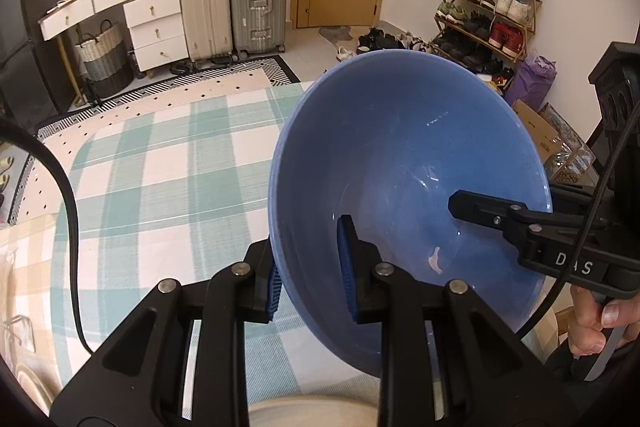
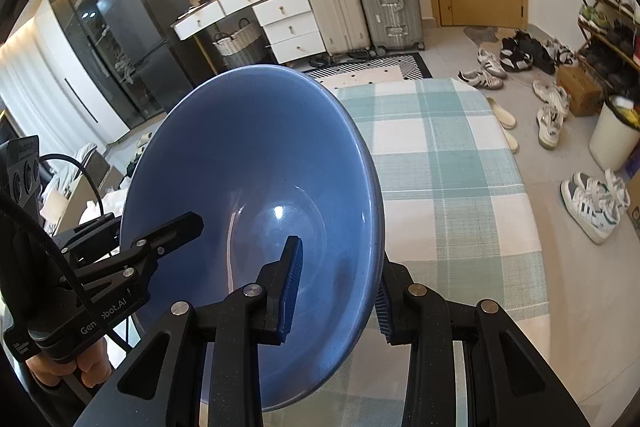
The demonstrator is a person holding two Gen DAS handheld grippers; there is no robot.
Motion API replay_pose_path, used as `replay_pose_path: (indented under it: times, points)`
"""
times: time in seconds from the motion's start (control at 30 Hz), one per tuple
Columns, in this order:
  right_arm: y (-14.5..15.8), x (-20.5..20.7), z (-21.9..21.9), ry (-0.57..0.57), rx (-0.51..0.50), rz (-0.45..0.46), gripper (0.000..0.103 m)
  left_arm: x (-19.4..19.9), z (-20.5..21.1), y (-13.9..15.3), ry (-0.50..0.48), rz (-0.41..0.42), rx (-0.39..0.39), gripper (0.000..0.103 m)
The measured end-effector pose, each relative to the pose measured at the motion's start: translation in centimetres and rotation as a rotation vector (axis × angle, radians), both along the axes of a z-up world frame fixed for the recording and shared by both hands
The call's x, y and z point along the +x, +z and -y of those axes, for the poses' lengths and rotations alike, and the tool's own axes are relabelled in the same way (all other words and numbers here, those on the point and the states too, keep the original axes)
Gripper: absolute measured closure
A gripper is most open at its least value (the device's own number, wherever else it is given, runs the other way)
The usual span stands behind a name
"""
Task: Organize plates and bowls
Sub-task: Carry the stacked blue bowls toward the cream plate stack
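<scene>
Two grippers share one deep blue glazed bowl (image 1: 408, 187), held tilted in the air above the teal-and-white checked worktop (image 1: 160, 167). On the left, the left gripper (image 1: 310, 267) has its ribbed blue fingers (image 1: 345, 267) closed onto the bowl's left rim, one inside and one outside. On the right, the right gripper (image 2: 340, 291) pinches the opposite rim the same way. By my reading this is a hand-over or a two-handed carry; next, one gripper must let go before the bowl is lowered upright. A pale round dish (image 1: 312, 413) lies below, perhaps the stacking spot, though I cannot tell. Nothing on the cloth blocks the way
</scene>
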State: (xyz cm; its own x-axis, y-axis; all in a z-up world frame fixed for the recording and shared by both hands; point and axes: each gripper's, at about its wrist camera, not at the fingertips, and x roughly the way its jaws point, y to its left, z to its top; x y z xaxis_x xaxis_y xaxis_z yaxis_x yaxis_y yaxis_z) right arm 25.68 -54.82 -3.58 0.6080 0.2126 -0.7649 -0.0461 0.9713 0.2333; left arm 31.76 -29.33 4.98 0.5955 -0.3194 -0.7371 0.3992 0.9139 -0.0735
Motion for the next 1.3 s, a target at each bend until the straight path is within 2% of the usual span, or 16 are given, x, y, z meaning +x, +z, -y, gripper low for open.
replay_pose_path:
  times: [0.23, 0.5, 0.83, 1.3]
  points:
    - [1.3, -2.3, -3.0, 0.040, -0.007, 0.027, 0.069, -5.2, -3.6, 2.2, 0.051, 0.028, 0.000, 0.082]
    - [1.1, -5.4, -6.4, 0.096, 0.002, 0.031, 0.069, -11.5, -8.4, 2.9, 0.113, 0.043, -0.004, 0.082]
    - [-0.1, -8.0, -10.3, 0.169, 0.012, 0.012, 0.070, -18.4, -14.3, 2.2, 0.187, 0.050, -0.015, 0.082]
    - [-1.9, -11.3, -14.3, 0.222, -0.008, -0.027, 0.070, -27.1, -21.6, -1.0, 0.238, 0.020, -0.030, 0.082]
